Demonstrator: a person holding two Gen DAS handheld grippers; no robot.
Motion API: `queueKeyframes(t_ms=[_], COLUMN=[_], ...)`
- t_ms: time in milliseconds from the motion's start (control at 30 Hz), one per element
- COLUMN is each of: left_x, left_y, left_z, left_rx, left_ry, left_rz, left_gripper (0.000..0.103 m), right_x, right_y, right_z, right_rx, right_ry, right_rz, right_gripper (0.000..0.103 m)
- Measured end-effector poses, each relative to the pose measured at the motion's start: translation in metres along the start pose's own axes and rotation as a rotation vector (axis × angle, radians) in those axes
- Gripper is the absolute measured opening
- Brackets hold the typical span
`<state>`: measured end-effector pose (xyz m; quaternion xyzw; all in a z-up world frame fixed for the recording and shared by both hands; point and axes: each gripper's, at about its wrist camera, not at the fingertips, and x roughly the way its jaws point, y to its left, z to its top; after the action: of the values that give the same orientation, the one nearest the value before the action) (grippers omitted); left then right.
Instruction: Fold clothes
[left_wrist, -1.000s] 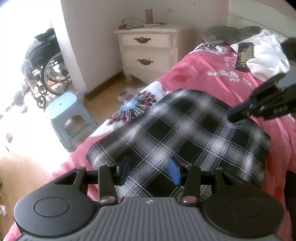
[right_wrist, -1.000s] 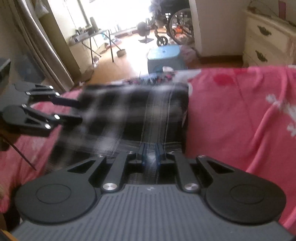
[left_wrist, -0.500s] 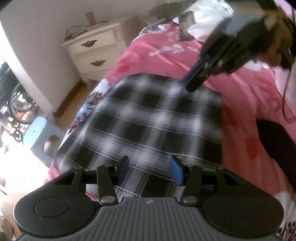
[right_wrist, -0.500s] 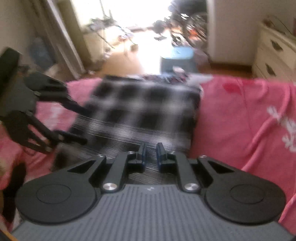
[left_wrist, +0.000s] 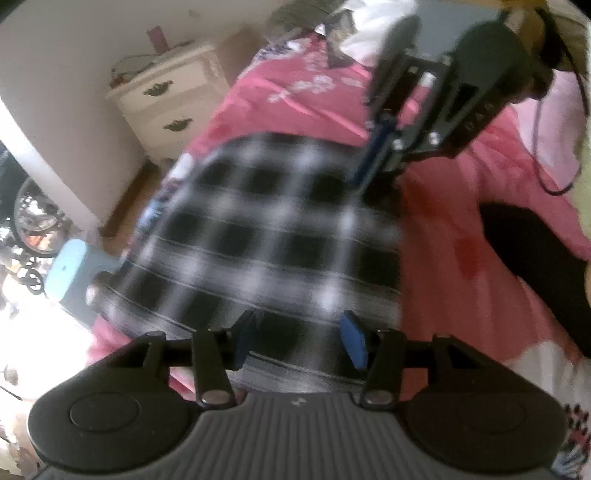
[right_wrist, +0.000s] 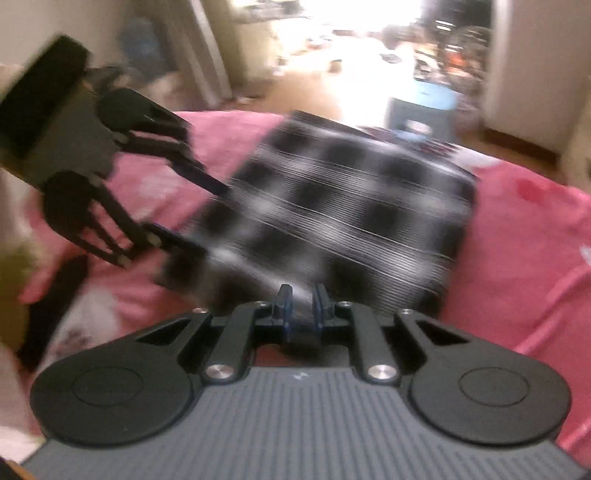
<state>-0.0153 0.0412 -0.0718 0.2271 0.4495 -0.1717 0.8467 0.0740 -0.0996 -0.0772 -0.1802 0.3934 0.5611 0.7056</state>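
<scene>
A folded black-and-white plaid garment (left_wrist: 266, 229) lies on the pink floral bedcover (left_wrist: 443, 258). My left gripper (left_wrist: 299, 332) sits at the garment's near edge. Its jaws are opening, and the cloth lies between the blue pads without being pressed. In the right wrist view the left gripper (right_wrist: 199, 218) stands at the garment's left side with its fingers apart. My right gripper (right_wrist: 301, 299) is nearly closed, with the edge of the plaid garment (right_wrist: 332, 206) pinched between its pads. From the left wrist view, the right gripper (left_wrist: 360, 177) reaches down onto the garment's far right corner. Both views are blurred.
A cream nightstand (left_wrist: 166, 99) stands against the wall beyond the bed. A light blue stool (left_wrist: 70, 273) and a wheelchair (left_wrist: 33, 218) are on the floor to the left. A white cloth (left_wrist: 373, 29) lies at the head of the bed, and a dark sleeve (left_wrist: 535, 251) crosses on the right.
The left jaws have spread wider over the garment's edge. Both wrist views have rolled and shifted sideways. The right gripper has stayed narrow at the garment's corner.
</scene>
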Motion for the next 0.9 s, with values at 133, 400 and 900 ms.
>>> queueKeyframes(t_ms=[133, 400, 900], left_x=[0.002, -0.021, 0.009], left_y=[-0.015, -0.011, -0.018], left_z=[-0.012, -0.029, -0.049], left_rx=[0.006, -0.052, -0.104], left_ry=[0.027, -0.038, 0.025], left_rz=[-0.022, -0.135, -0.19], left_gripper=[0.055, 0.054, 0.053], right_x=[0.04, 0.036, 0.053], right_y=[0.017, 0.038, 0.035], right_z=[-0.003, 0.014, 0.055], right_rx=[-0.07, -0.219, -0.214], right_ry=[0.072, 0.09, 0.015], right_rz=[0.014, -0.011, 0.139], right_gripper=[0.011, 0.011, 0.011])
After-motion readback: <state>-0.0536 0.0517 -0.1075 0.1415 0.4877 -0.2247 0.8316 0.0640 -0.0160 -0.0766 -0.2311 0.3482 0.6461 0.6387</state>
